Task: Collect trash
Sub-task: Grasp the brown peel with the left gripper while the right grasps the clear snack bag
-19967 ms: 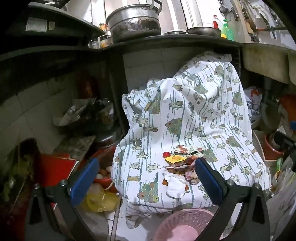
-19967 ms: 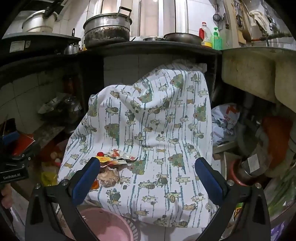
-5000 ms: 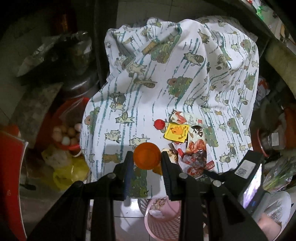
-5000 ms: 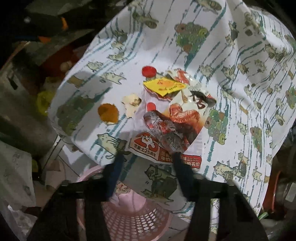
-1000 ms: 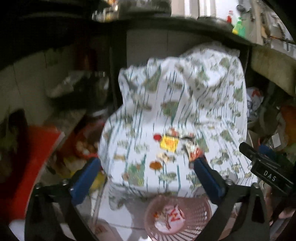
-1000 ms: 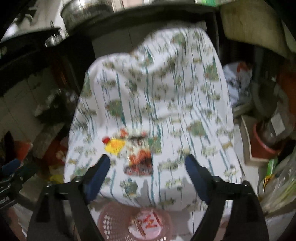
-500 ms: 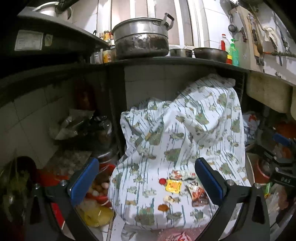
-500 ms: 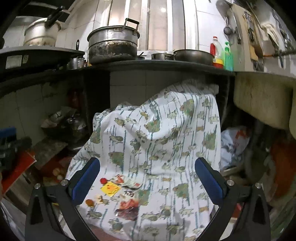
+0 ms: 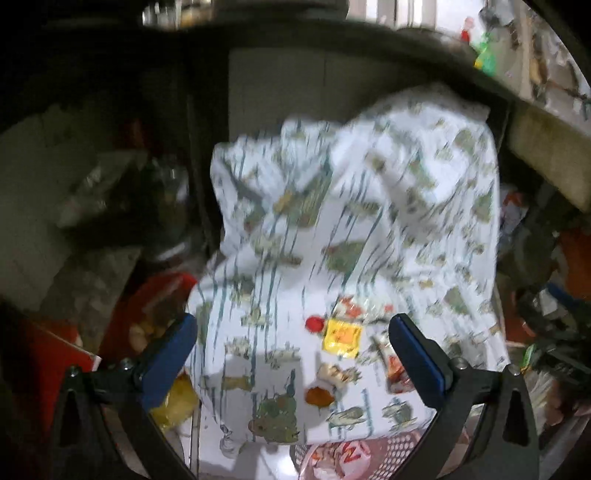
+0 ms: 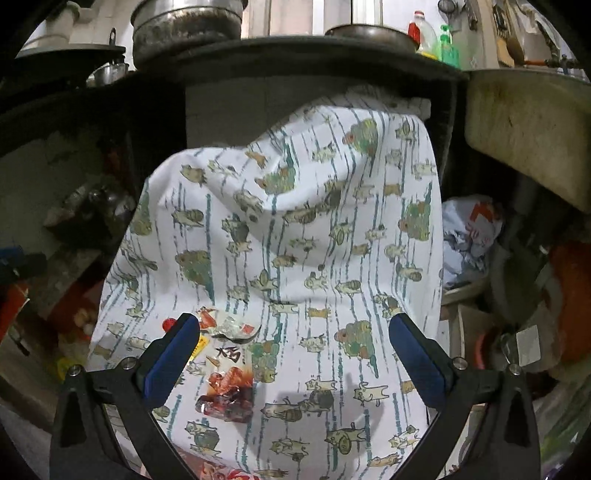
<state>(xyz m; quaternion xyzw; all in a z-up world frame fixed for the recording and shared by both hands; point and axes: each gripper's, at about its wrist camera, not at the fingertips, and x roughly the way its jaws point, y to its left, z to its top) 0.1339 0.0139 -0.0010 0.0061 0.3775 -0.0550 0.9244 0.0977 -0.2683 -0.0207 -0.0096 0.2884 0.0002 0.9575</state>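
Left wrist view, blurred: left claw (image 9: 293,339) wide open, nothing btwn its blue pads, hovering over the printed cloth (image 9: 369,192). Trash lies on the cloth's lower part: red cap (image 9: 314,323), just right of it a yellow square packet (image 9: 341,338) w/ a crumpled clear wrapper (image 9: 364,308) at its top edge. Below them a pale scrap (image 9: 334,373) and an orange peel (image 9: 318,397), near each other. A red snack wrapper (image 9: 393,369) sits by the right pad, long axis running up-down in frame. Pink basket (image 9: 397,445) at the bottom edge under the cloth's hem, w/ a wrapper inside.

Right wrist view, sharp: right claw (image 10: 293,339) also fully open after just spreading, holding nothing. Red snack wrapper (image 10: 227,395) lies flat on the cloth (image 10: 314,221), low left, long axis roughly up-down, printed end toward the top. Yellow packet (image 10: 201,343) and red cap (image 10: 169,324) peek out beside the left pad. Dark tabletop (image 10: 295,59) above carries a big pot (image 10: 186,26) and bottles (image 10: 436,40).
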